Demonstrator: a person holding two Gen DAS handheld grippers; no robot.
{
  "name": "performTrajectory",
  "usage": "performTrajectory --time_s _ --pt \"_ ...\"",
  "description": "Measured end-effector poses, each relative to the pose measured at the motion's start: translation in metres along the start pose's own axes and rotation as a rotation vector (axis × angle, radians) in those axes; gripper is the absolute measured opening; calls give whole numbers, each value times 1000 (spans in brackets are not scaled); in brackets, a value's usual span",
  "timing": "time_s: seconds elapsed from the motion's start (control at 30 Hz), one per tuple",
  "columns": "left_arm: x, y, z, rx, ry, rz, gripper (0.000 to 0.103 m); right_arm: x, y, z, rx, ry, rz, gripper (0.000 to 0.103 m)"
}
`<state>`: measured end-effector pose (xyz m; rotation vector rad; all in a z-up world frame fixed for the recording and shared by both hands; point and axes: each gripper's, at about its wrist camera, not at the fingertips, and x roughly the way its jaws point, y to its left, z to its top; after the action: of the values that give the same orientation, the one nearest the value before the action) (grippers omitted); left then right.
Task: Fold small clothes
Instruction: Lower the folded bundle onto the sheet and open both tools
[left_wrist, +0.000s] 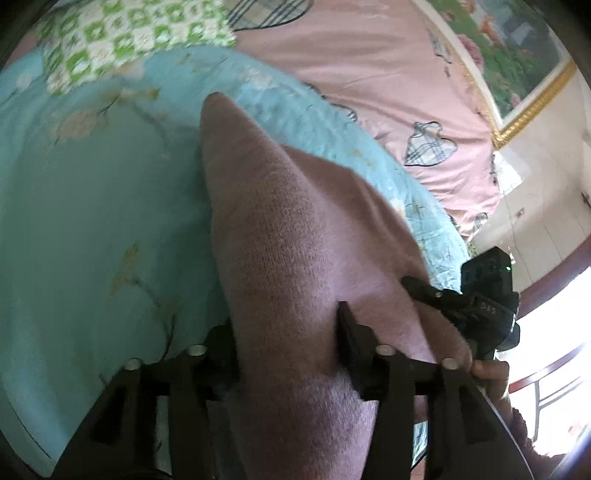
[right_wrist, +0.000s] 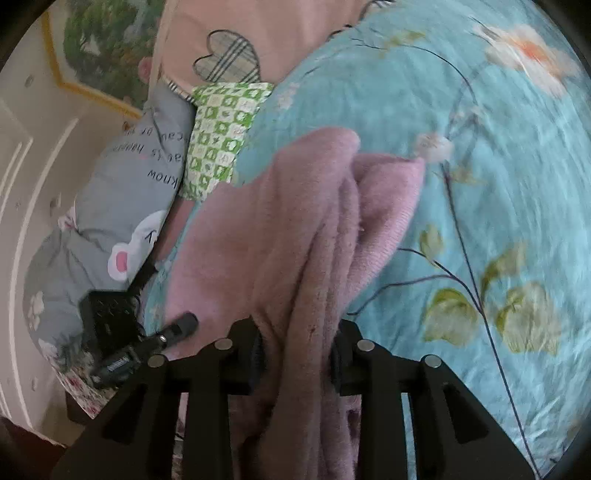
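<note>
Pink knit garment (left_wrist: 295, 229) fills both views, lying on the turquoise floral quilt (left_wrist: 92, 206). Right gripper (right_wrist: 295, 354) clamps a bunched fold; left gripper (left_wrist: 288, 332) straddles the cloth, jaws apart and not pinching. One-sided hold could drag the fold askew. Beyond the quilt: green checked pillow (right_wrist: 221, 133), framed picture (left_wrist: 517, 55).
</note>
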<state>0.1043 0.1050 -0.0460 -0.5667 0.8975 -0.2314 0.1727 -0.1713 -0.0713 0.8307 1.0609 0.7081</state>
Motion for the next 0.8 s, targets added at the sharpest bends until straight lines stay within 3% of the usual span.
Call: performTrajectory --time_s 0.17,0.4,0.63,0.8 --pt "-17 5 -13 -20 -13 22 70 -17 -1 -7 19 -44 -32 41" --pt "-48 8 -33 -14 -47 82 72 -66 29 -24 -32 -193 -98 44" --pt "-48 6 -34 -20 -45 104 72 -57 55 -34 -65 -130 -30 44" --pt "-43 4 -31 -17 -35 118 75 -33 32 -35 21 -93 -116 44"
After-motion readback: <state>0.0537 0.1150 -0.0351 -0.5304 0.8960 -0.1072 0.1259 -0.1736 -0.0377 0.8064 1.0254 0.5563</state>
